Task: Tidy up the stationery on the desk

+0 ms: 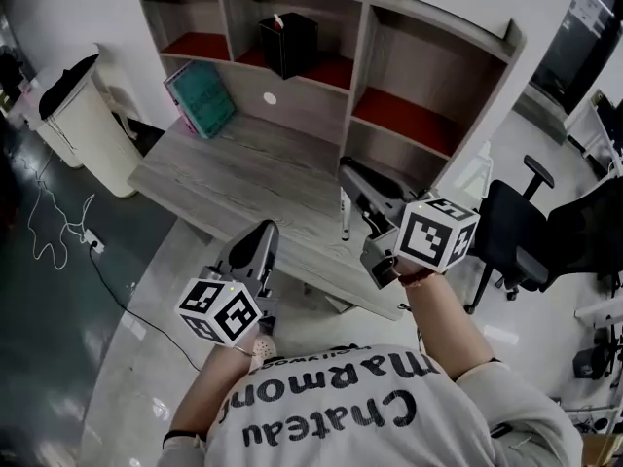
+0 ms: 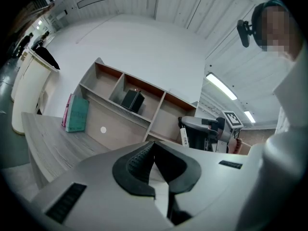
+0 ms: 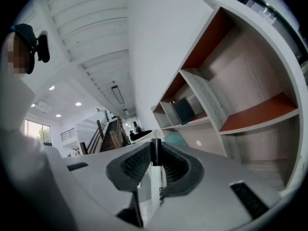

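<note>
Head view: the right tongs (image 1: 348,175) are clamped on a white pen (image 1: 345,217) above the near part of the worktop (image 1: 234,178). The pen's long axis is upright and its free end points down at the wood. The left tongs (image 1: 263,233) sit off the worktop's near edge. A teal book (image 1: 202,97) leans at the back, and a black box (image 1: 287,43) stands on a shelf.

Left gripper view: the left tongs (image 2: 153,147) are pressed together with nothing between them. Beyond them the pen (image 2: 184,134) hangs upright.

Right gripper view: the right tongs (image 3: 155,154) pinch the pen (image 3: 156,179) at its black end, and the white barrel runs back towards the camera.
</note>
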